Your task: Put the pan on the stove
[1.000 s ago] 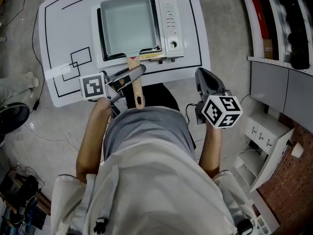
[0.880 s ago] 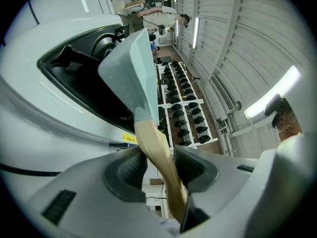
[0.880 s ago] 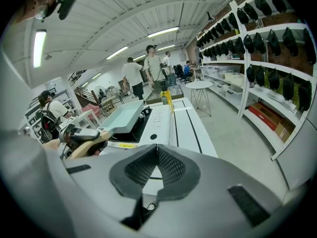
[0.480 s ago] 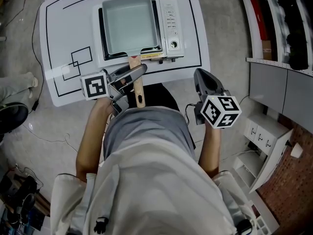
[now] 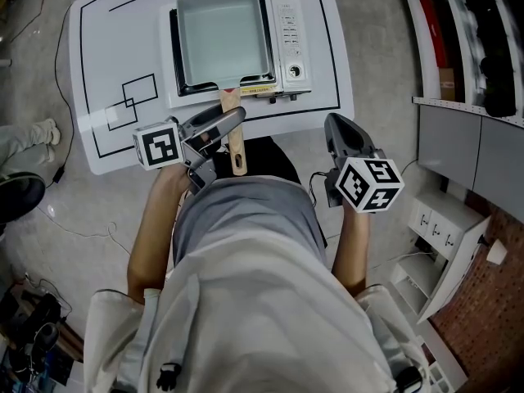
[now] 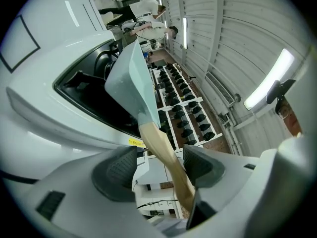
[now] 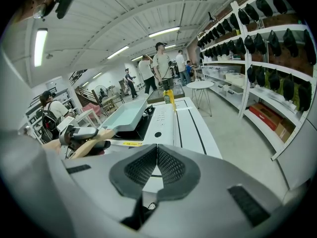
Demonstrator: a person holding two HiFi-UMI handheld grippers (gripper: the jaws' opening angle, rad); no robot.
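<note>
Head view puts the rectangular pan (image 5: 223,38) flat on the portable stove (image 5: 288,33), which sits on the white table (image 5: 98,64). The pan's wooden handle (image 5: 235,142) sticks out toward us past the table edge. Our left gripper (image 6: 161,168) has just been opening its jaws, and the handle runs between the pads unsqueezed. Our right gripper (image 7: 157,168) is closed on nothing, well off to the side. We judge the pan rigid and front-heavy, so it would droop from a far hold. The smooth wood near the pan body looks like the best place to grip.
</note>
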